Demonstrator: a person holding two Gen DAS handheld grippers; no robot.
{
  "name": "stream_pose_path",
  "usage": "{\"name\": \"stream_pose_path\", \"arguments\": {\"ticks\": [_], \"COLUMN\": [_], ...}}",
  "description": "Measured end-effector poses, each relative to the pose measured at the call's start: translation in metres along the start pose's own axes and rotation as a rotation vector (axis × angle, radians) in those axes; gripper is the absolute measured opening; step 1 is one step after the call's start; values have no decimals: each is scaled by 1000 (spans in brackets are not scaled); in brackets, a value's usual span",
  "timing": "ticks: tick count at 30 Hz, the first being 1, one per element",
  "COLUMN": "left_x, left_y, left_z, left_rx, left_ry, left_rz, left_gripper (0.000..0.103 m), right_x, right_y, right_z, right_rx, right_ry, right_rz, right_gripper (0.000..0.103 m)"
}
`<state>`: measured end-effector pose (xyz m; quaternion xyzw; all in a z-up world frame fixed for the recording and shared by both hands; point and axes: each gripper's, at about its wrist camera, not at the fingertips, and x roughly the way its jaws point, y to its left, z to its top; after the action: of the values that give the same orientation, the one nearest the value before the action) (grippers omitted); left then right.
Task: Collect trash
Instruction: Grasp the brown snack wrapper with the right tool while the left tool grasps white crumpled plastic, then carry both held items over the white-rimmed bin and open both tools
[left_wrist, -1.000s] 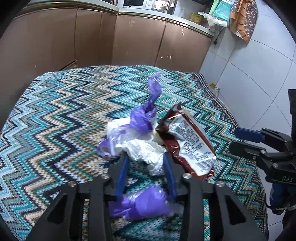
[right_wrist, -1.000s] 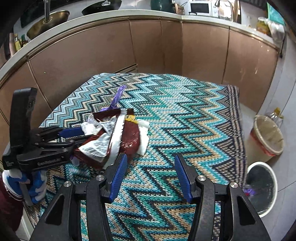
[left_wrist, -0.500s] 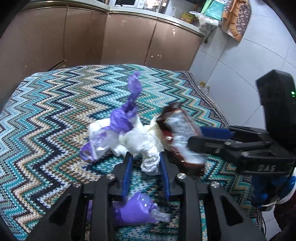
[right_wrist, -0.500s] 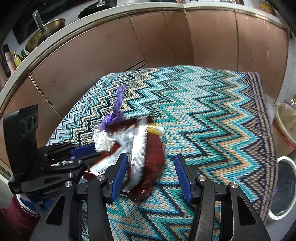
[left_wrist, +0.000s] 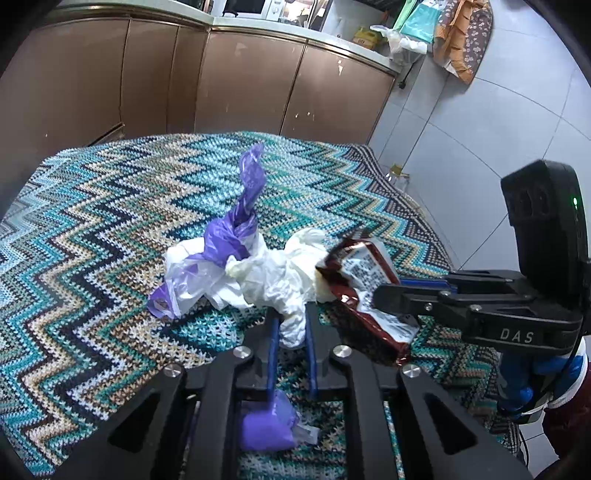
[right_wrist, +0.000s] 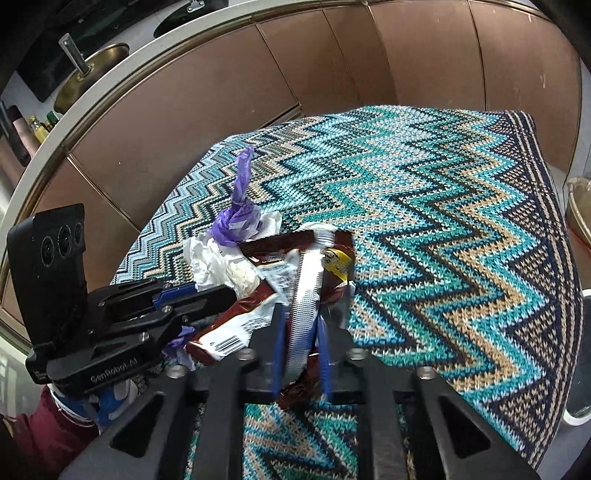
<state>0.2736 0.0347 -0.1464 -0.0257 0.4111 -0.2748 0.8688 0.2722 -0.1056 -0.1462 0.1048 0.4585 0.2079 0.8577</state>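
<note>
A trash pile lies on the zigzag knitted cloth (left_wrist: 92, 266): crumpled white plastic (left_wrist: 273, 277), a twisted purple bag (left_wrist: 240, 229) standing up, and a brown snack wrapper (left_wrist: 365, 291). My left gripper (left_wrist: 291, 328) is shut on a lobe of the white plastic. A small purple wad (left_wrist: 264, 424) lies under its fingers. My right gripper (right_wrist: 300, 332) is shut on the brown wrapper's silver seam (right_wrist: 304, 295). In the right wrist view the purple bag (right_wrist: 236, 218) and white plastic (right_wrist: 214, 258) sit behind the wrapper, with my left gripper (right_wrist: 210, 295) at the left.
Brown kitchen cabinets (left_wrist: 240, 81) run behind the table. A basket (right_wrist: 580, 210) and a white bin (right_wrist: 581, 369) stand on the floor past the table's right edge. The right gripper body (left_wrist: 517, 306) crowds the right side of the left wrist view.
Both grippers have closed: the left on the white plastic, the right on the brown wrapper after moving in over it. The wrapper has been pushed and tilted.
</note>
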Motion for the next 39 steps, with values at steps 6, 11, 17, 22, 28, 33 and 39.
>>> {"name": "stream_pose_path", "arguments": {"ticks": [6,11,17,22,28,33,39], "left_x": [-33,-65,-98,-122,-145,-161,-172], "left_y": [7,20,24,17,4,-8,-35], "left_z": [3,0,-8,-14,-21,-27,-27], "left_rx": [-14,-38,-46,-43,-34,-21,13], "left_ry": [-67,-108,-147,-180,-214,-235,-253], "left_rz": [39,91,123,130,127,122,108], "left_gripper": [11,11,11,11,11,11,11], "right_x": [-27,-57,-91,-112,-141,-161,-187], "right_y": [5,5,11,25,39,45,47], "right_z": [-10,-22,-37,-48,-62,-72,-86], "right_rx": [-24,-26,-25,-36,-49,-52,-46], "right_ry": [-38,-74,-122,-154,-199,-233,-281], "right_rz": [-51,-90,-123,-142,-160,-173,-187], "right_gripper": [13,13,13,13,13,13,13]}}
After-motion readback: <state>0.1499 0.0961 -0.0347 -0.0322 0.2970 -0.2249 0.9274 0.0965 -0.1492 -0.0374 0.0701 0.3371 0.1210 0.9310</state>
